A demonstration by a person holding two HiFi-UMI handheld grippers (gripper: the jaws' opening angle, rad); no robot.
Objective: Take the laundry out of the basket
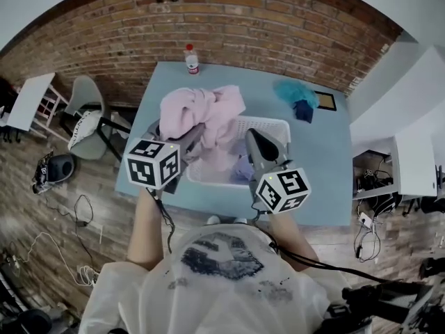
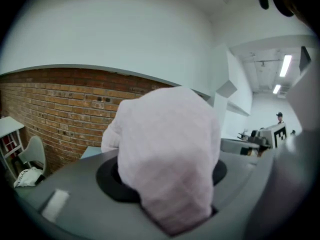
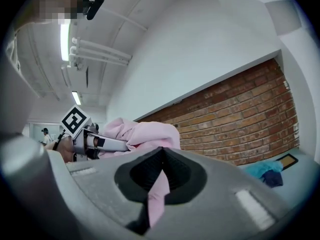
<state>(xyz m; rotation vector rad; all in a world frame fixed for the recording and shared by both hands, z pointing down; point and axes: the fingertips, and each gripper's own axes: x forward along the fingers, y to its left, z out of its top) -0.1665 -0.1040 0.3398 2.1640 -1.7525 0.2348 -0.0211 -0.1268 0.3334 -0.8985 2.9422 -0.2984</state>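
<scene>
Person at the counter (image 1: 327, 158) with a claw in each hand, both working on one pink garment (image 1: 201, 113). The left claw (image 2: 170, 184) is clamped on a thick bunch of the pink cloth, which bulges up and over its jaws and fills most of the left gripper view. The right claw (image 3: 159, 184) is pressed together on a thin fold of the same garment, a narrow pink strip hanging down through the seam between its jaws. The garment is held up as a bundle over the left and back part of the white basket (image 1: 278, 125). From the head view its lower folds seem to hang down toward the basket's inside, and I cannot tell whether they are clear of the rim. At least one more piece, a pale lavender cloth (image 1: 240, 169), lies in the basket beneath. A teal cloth (image 1: 297, 92) and a dark blue one (image 1: 303, 110) lie together on the counter beyond the basket's right corner, and a bottle (image 1: 191, 59) stands at the far edge. The task appears to be mid-course: the pink garment has yet to be set down on the counter, and the remaining laundry has yet to come out.
</scene>
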